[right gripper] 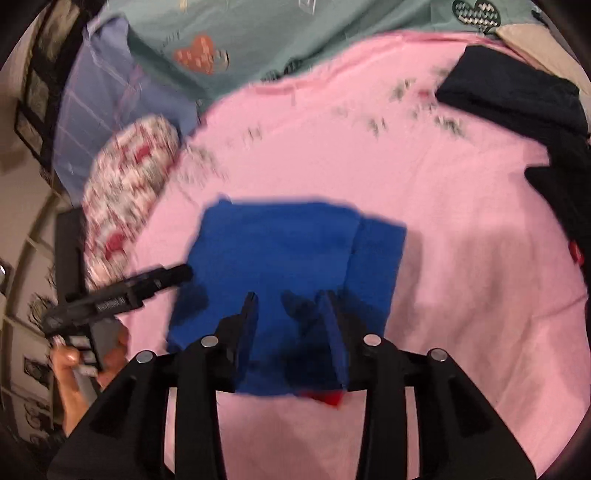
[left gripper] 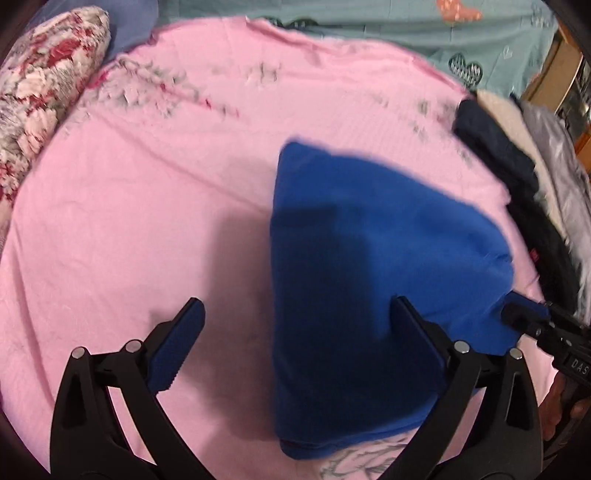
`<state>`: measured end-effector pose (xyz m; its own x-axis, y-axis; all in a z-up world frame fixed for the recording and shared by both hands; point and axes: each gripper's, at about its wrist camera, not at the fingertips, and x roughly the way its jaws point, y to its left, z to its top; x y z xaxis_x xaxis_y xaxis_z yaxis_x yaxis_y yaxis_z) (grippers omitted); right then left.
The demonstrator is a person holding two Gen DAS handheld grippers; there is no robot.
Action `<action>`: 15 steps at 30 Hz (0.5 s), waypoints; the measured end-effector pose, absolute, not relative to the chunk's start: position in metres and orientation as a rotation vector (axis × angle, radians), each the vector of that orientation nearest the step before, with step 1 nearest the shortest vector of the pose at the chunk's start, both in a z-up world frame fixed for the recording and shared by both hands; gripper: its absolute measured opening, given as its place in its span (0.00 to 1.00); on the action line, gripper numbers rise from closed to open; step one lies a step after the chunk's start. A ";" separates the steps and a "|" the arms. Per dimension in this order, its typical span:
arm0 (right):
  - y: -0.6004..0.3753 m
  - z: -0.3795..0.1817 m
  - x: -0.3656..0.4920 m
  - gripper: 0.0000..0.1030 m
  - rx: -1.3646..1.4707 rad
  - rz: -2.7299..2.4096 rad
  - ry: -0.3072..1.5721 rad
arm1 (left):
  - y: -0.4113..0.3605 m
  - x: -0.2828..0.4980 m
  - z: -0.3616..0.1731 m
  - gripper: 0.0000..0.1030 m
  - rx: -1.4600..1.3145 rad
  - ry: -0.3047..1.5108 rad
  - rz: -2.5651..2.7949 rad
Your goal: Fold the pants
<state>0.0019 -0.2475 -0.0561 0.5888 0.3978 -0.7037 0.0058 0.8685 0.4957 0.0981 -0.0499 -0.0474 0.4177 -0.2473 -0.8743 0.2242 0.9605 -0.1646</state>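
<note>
The blue pants [left gripper: 369,266] lie folded into a compact pile on the pink sheet [left gripper: 147,206]. My left gripper [left gripper: 295,314] is open above the pile's left edge, with nothing between its fingers. In the right wrist view the pants [right gripper: 280,251] lie just ahead of my right gripper [right gripper: 290,299], whose fingers stand apart over the cloth. The right gripper also shows at the right edge of the left wrist view [left gripper: 524,314], touching the pile's right corner. The left gripper shows at the left in the right wrist view [right gripper: 177,275].
A floral pillow [left gripper: 48,85] lies at the far left. Dark and pale clothes [left gripper: 517,177] are heaped along the right side. A teal blanket [left gripper: 369,29] with hearts lies beyond the sheet. A small red item [right gripper: 328,398] peeks from under the pants' near edge.
</note>
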 end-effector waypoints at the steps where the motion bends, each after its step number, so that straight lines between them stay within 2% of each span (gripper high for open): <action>1: -0.245 -0.066 0.001 0.37 0.435 0.182 0.937 | -0.047 0.099 -0.055 0.98 -0.063 1.129 -0.298; 3: -0.247 -0.070 -0.003 0.37 0.434 0.157 0.930 | -0.035 0.097 -0.053 0.98 -0.162 1.145 -0.309; 5: -0.256 -0.063 -0.006 0.43 0.506 0.202 0.927 | -0.031 0.097 -0.046 0.98 -0.187 1.158 -0.352; 7: -0.270 -0.054 -0.012 0.57 0.632 0.282 0.900 | -0.027 0.095 -0.040 0.98 -0.196 1.164 -0.388; 15: -0.284 -0.059 -0.024 0.59 0.681 0.250 0.960 | -0.020 0.095 -0.042 0.98 -0.219 1.216 -0.415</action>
